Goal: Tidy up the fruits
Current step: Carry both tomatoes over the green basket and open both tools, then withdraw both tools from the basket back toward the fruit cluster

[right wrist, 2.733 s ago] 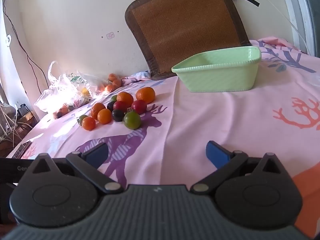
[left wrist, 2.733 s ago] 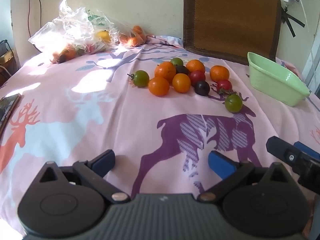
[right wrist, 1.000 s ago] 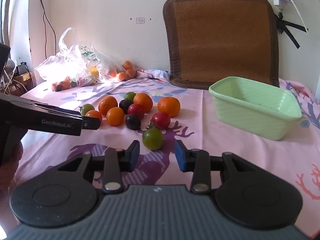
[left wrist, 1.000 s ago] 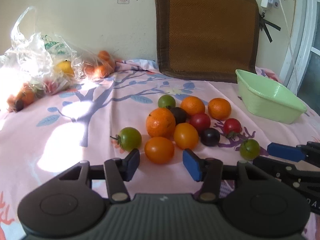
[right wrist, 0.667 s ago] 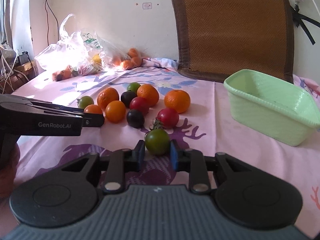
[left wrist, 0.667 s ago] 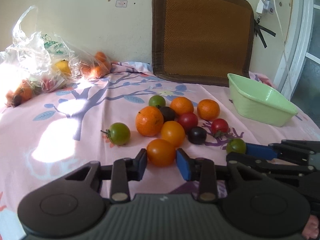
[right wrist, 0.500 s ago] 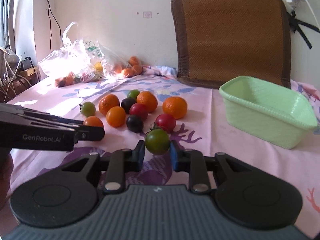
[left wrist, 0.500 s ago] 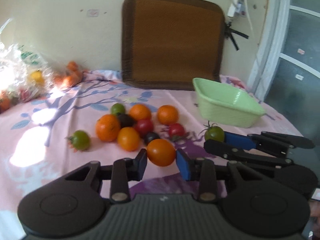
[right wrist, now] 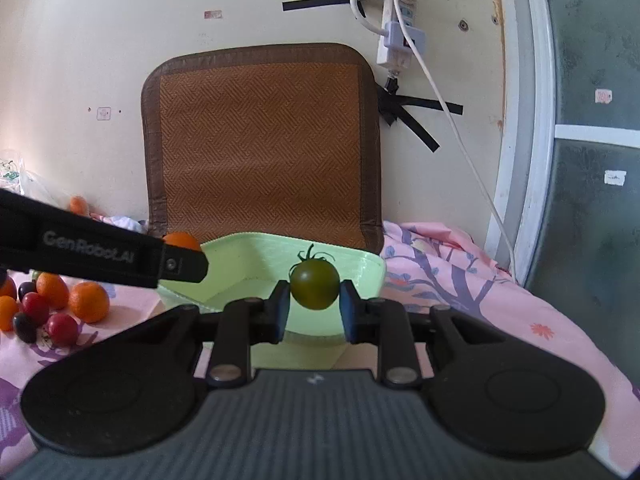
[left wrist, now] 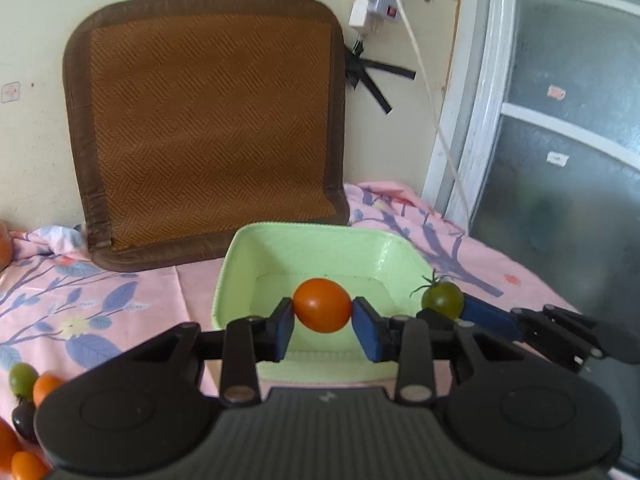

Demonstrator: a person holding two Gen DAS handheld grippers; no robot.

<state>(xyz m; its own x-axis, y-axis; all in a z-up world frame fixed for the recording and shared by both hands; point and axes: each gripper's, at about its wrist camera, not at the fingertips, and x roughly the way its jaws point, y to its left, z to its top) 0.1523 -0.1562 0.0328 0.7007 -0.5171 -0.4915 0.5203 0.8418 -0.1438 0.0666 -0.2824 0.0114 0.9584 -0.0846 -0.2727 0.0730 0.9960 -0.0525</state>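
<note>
So we've got both claws loaded at once: the left gripper (left wrist: pixel 323 322) is clamped on an orange tomato (left wrist: pixel 322 305) sitting dead centre of the left wrist frame, and the right gripper (right wrist: pixel 313 308) is pinching a green tomato (right wrist: pixel 314 283), stem pointing up, in the middle of its own view. Both fruits look to be hanging over the green basket (left wrist: pixel 236 245), which fills the lower centre of each frame and seems bare inside. From the left camera the green tomato shows at centre right, near the basket's right rim, so we'd nudge that one a bit further inward before letting go. Our take on doing this well: lower both fruits close to the basket floor, then spread the pads slowly, one claw at a time, so nothing bounces out or knocks the other tomato. These are soft and round, so they'll probably roll to a corner. The rest of the fruit pile (right wrist: pixel 52 300) sits at the lower left of the right view on the pink cloth (right wrist: pixel 460 280), waiting for us.
</note>
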